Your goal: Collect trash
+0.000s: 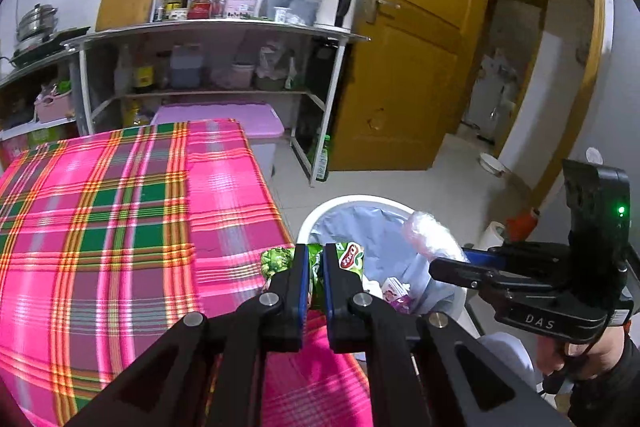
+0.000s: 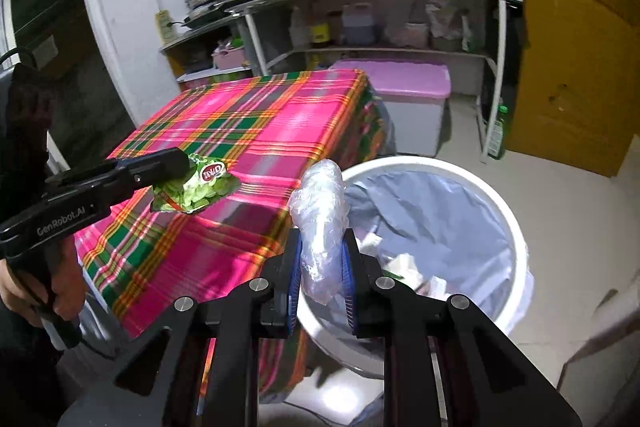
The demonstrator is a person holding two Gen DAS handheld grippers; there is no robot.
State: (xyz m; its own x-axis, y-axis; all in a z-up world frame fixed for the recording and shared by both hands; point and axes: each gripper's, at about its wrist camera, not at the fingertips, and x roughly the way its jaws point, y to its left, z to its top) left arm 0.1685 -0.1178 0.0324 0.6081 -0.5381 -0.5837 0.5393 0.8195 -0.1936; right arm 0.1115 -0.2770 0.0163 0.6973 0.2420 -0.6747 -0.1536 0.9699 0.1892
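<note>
My left gripper [image 1: 315, 253] is shut on a green snack wrapper [image 1: 349, 258], held over the table's right edge beside the bin; the same wrapper [image 2: 192, 189] shows at the tip of the left gripper [image 2: 185, 163] in the right wrist view. My right gripper [image 2: 321, 239] is shut on a crumpled clear plastic bag [image 2: 320, 211], right at the near rim of the white trash bin [image 2: 516, 227]. That bin [image 1: 316, 217] has a pale blue liner and holds scraps of paper and packaging. From the left wrist view the right gripper [image 1: 444, 261] holds the clear plastic [image 1: 430, 233] over the bin.
A pink and green plaid cloth covers the table [image 1: 120, 227], seen also as the table [image 2: 248, 131] left of the bin. Behind stand a metal shelf rack [image 1: 224, 39] with bottles and jars, a lilac-lidded storage box [image 1: 240, 119] and a yellow wooden door [image 1: 408, 59]. A hand [image 2: 24, 291] grips the left handle.
</note>
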